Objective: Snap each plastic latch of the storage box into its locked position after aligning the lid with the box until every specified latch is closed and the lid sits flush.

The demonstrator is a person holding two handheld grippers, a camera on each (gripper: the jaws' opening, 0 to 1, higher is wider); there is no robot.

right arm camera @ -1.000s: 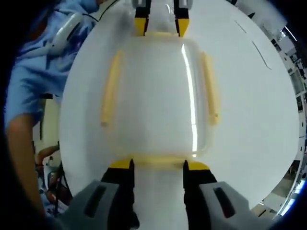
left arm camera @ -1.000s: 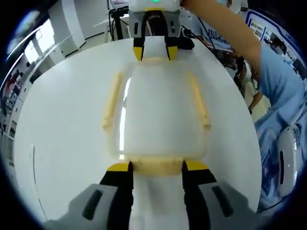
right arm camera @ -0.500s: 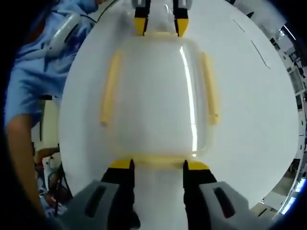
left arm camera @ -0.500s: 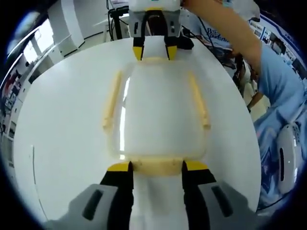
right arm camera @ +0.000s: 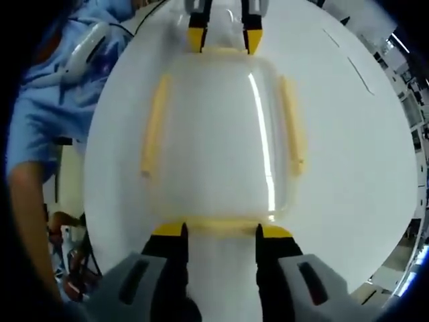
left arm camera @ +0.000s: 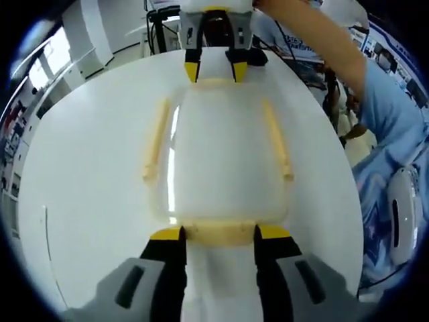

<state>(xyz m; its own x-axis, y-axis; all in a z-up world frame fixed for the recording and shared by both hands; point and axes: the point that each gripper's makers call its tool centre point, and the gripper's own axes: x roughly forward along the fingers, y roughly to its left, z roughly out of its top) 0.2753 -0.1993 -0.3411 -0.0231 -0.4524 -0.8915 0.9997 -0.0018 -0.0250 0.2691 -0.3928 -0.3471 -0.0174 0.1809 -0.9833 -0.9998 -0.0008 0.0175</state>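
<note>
Left gripper view: the white table (left arm camera: 87,168) carries the storage box (left arm camera: 221,161) near its centre, with the translucent lid (left arm camera: 221,134) seated on top. The right gripper view presents the same table (right arm camera: 348,134), box (right arm camera: 218,147) and lid (right arm camera: 214,121) from the opposite end.

Four pale yellow latches sit on the box, one per side. The long side latches (left arm camera: 156,137) and (left arm camera: 278,137) lie along the flanks; whether they are locked cannot be told from either view. The near end latch (left arm camera: 220,233) lies just ahead of the left gripper (left arm camera: 220,233), whose jaws stand wide apart with their yellow tips at the latch's two ends. The right gripper (right arm camera: 220,230) holds the same posture at its own end latch (right arm camera: 220,225), jaws spread wide and clamping nothing. Each gripper also appears at the far end of the other's view: right gripper (left arm camera: 216,69), left gripper (right arm camera: 223,38).

Hazards, as judged from this position:
- Unequal pressure from the two ends can slide the box across the smooth table, as nothing braces it
- Pressing one end alone can tip the lid up at the other, leaving it short of flush
- A jaw tip can slip off the narrow latch edge, leaving the latch half engaged
- A side latch left open can let the lid bow
</note>
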